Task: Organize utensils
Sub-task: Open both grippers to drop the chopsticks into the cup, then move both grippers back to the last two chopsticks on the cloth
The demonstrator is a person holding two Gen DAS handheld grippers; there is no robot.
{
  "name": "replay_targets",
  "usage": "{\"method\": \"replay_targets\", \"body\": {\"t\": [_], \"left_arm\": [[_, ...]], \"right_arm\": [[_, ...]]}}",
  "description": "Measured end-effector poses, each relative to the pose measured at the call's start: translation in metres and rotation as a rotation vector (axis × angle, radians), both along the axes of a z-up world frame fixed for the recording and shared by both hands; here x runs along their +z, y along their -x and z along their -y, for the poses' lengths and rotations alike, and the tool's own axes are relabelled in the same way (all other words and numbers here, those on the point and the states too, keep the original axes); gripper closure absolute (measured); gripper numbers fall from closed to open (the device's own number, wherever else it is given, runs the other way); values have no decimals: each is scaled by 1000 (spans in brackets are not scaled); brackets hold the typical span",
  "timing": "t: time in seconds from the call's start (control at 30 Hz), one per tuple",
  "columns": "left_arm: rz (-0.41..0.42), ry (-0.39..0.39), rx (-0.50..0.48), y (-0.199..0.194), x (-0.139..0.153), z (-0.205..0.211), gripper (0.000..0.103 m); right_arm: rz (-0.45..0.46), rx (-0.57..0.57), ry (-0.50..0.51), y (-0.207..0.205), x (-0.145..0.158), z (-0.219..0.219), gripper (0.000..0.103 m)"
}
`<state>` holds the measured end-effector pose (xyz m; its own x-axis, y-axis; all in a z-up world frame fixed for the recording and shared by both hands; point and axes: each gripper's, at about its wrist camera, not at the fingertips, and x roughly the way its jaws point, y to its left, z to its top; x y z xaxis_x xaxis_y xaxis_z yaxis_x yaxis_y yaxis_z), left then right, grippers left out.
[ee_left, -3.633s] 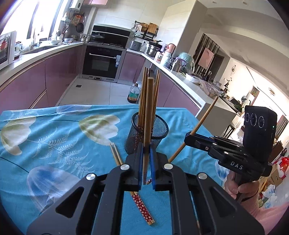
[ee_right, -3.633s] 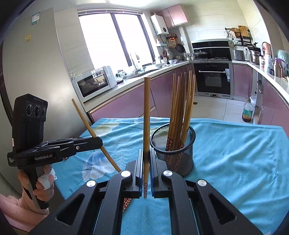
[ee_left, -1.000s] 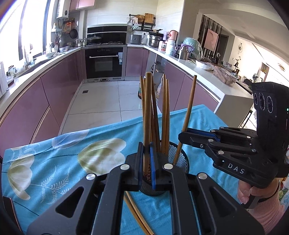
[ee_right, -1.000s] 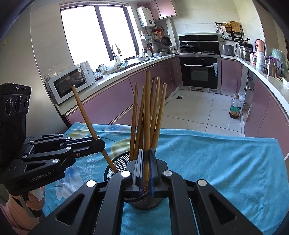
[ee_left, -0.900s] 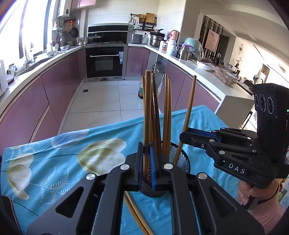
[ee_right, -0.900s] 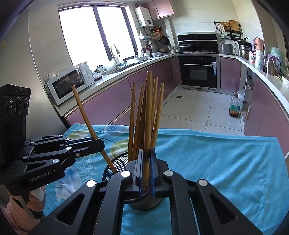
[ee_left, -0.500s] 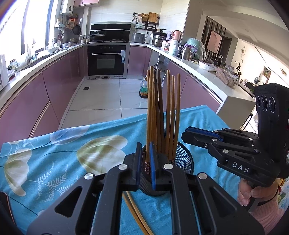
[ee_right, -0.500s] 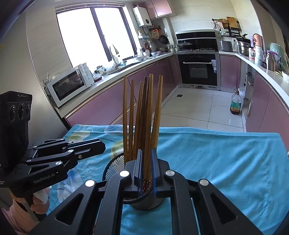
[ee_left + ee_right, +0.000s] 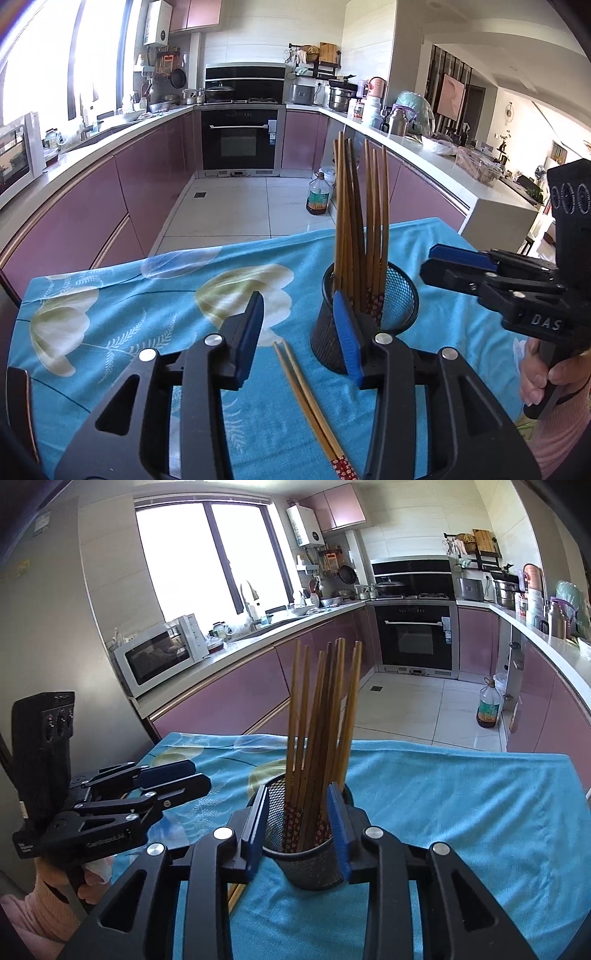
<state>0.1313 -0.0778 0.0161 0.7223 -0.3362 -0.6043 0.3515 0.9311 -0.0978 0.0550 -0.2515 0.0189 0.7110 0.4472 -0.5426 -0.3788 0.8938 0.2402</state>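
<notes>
A black mesh holder (image 9: 397,295) (image 9: 314,864) stands on the blue flowered tablecloth (image 9: 147,295) with several wooden chopsticks (image 9: 354,221) (image 9: 317,716) upright in it. My left gripper (image 9: 301,332) is open and empty, just in front of the holder. A pair of chopsticks (image 9: 310,402) lies flat on the cloth between its fingers. My right gripper (image 9: 299,825) is open and empty, its jaws on either side of the holder. Each gripper shows in the other's view: the right gripper (image 9: 458,266) at the right, the left gripper (image 9: 184,779) at the left.
The table's far edge drops to a tiled kitchen floor with an oil bottle (image 9: 317,195). Purple cabinets, an oven (image 9: 240,138) and a microwave (image 9: 159,657) line the walls. The flat chopsticks also show under my right gripper (image 9: 234,895).
Both grippers have opened and let go of their chopsticks, which now stand in the holder. The left gripper has shifted left of the holder.
</notes>
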Motion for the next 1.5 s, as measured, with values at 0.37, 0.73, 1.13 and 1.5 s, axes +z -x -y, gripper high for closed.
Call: {"method": "replay_targets", "body": {"t": [0.37, 0.73, 1.13, 1.5], "left_arm": [[-38, -24, 88, 33, -33, -40, 47], [-97, -50, 127, 49, -66, -47, 44], [-124, -38, 130, 56, -75, -48, 42], [-141, -29, 131, 57, -80, -50, 41]], "right_arm": [[-71, 106, 71, 30, -39, -39, 58], [-207, 144, 106, 38, -87, -69, 58], [-225, 133, 166, 45, -101, -83, 58], [-219, 135, 225, 48, -106, -88, 58]]}}
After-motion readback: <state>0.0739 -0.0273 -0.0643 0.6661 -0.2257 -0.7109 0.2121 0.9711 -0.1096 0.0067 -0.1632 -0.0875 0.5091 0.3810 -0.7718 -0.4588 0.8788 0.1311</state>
